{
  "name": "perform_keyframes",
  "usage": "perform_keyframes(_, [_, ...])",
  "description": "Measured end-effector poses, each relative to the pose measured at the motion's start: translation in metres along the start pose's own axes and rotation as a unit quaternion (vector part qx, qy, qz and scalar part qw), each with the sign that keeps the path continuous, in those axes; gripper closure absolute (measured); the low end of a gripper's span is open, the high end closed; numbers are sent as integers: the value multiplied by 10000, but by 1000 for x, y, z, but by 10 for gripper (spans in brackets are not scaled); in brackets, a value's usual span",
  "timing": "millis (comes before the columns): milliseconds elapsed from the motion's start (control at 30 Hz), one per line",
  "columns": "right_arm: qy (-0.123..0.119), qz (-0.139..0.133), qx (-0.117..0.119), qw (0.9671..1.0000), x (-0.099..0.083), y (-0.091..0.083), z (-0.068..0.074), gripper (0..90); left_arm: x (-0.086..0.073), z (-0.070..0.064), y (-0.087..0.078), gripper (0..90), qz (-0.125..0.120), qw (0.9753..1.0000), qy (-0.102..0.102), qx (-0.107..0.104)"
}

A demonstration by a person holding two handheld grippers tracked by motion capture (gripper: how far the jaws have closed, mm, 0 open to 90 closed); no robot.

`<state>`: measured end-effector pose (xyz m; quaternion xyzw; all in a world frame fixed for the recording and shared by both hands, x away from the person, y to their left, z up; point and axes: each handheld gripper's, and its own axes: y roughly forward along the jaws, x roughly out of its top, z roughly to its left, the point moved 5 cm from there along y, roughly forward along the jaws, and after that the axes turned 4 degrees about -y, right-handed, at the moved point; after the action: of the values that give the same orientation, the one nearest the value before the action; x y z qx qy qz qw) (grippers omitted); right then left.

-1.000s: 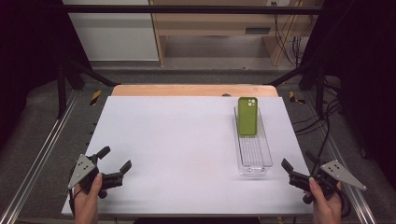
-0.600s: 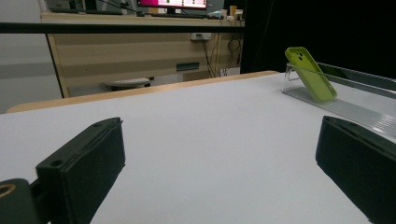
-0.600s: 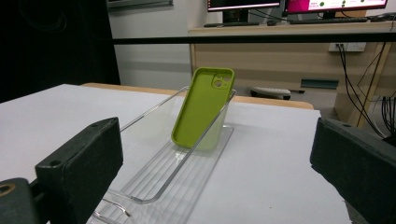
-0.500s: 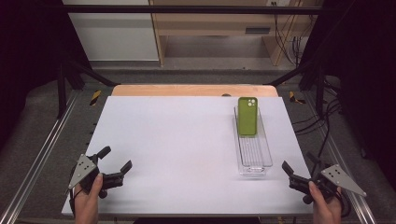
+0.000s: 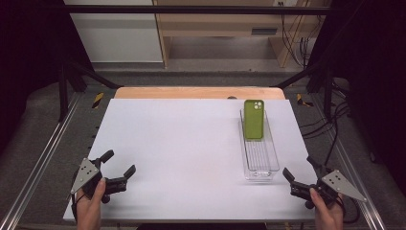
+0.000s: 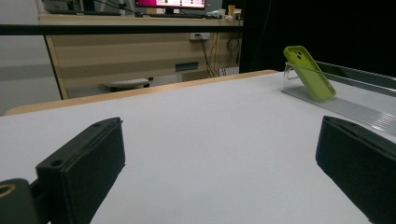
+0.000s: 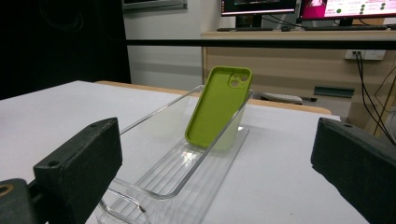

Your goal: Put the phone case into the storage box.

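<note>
Nothing begun: lime-green silicone phone case [image 5: 253,119] leaned untouched in clear ribbed plastic tray [image 5: 261,167]; my right gripper [image 5: 300,174] and left gripper [image 5: 118,163] gaped empty.

You see a lime-green phone case [image 5: 253,119] in a clear, ribbed tray [image 5: 261,165]. Your table [image 5: 182,143] is plain white with a light wood strip [image 5: 191,92] along the far edge. Both your grippers, left [image 5: 118,171] and right [image 5: 298,173], have black jaws and grey plates. Far cabinets [image 5: 225,21] are beige.
</note>
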<state>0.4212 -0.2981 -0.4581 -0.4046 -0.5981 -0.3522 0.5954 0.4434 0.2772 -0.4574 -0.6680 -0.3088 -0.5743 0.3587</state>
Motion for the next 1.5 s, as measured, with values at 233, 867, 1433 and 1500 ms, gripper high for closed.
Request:
perform_keyframes(233, [-40, 1, 102, 9999, -4, 8, 4, 23, 0, 0, 0, 11, -3, 10000, 21, -32])
perform_keyframes(867, [-165, -19, 396, 9991, 2, 31, 24, 23, 1, 0, 0, 10, -53, 10000, 50, -60])
perform_keyframes(1433, [-125, -128, 509, 9985, 14, 43, 32, 23, 2, 0, 0, 9, -96, 9999, 87, -68])
perform_keyframes(1500, [-97, -95, 552, 9984, 15, 44, 33, 24, 2, 0, -1, 9, -103, 9999, 90, -71])
